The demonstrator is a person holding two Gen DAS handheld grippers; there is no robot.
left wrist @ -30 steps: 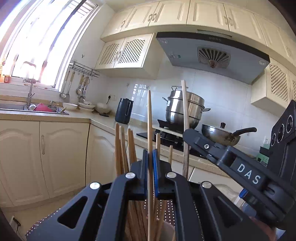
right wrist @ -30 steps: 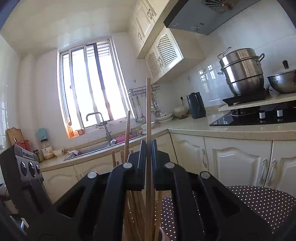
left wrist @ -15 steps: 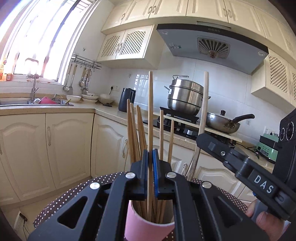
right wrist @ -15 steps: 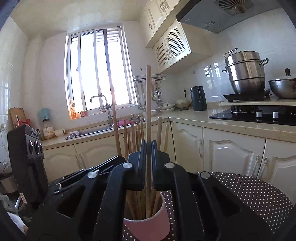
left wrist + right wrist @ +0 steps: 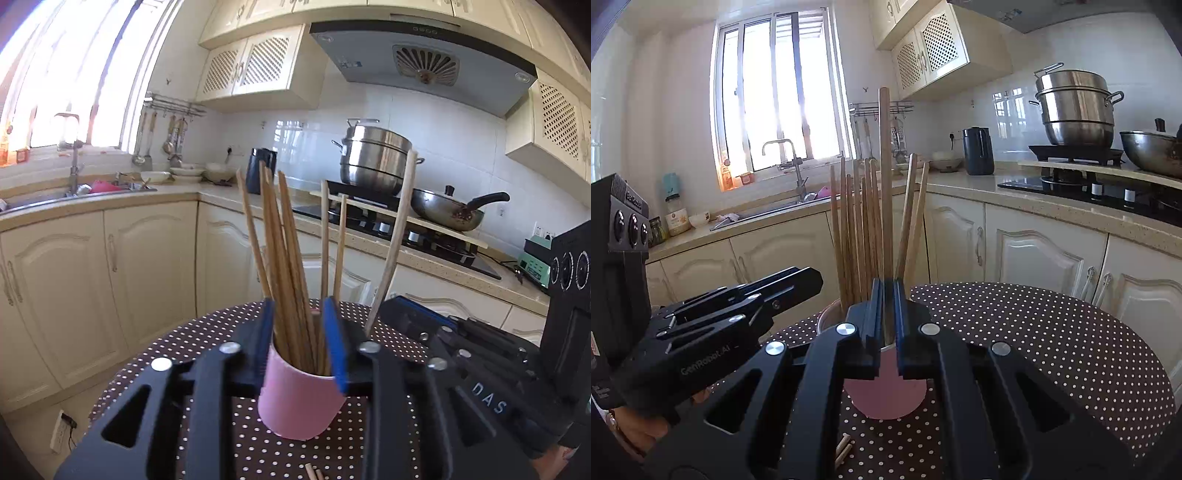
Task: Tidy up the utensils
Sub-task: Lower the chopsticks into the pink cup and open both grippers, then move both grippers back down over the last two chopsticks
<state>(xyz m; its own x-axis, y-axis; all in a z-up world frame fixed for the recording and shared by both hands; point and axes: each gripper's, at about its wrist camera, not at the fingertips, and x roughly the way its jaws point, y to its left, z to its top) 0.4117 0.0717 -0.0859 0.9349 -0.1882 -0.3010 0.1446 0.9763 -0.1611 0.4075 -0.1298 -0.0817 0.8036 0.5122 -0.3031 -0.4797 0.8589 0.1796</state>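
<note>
A pink cup (image 5: 299, 402) holding several wooden chopsticks (image 5: 284, 258) stands on the dotted round table (image 5: 221, 339). My left gripper (image 5: 298, 317) sits at the cup's rim, its jaws opening; the chopsticks stand loose between the blue pads, none pressed. My right gripper (image 5: 887, 291) is shut on one long chopstick (image 5: 885, 166), held upright just over the same cup (image 5: 886, 398). That chopstick (image 5: 399, 229) leans at the right in the left wrist view. The left gripper (image 5: 809, 277) shows at the left of the right wrist view.
Two loose chopstick ends (image 5: 844, 448) lie on the table in front of the cup. Behind are cream cabinets, a sink with tap (image 5: 790, 155), a dark kettle (image 5: 977, 155), a steel steamer pot (image 5: 376, 158) and a wok (image 5: 447, 210) on the hob.
Both grippers came down toward the cup. The left jaws have parted and the chopstick they gripped now stands in the cup. The right still grips its chopstick.
</note>
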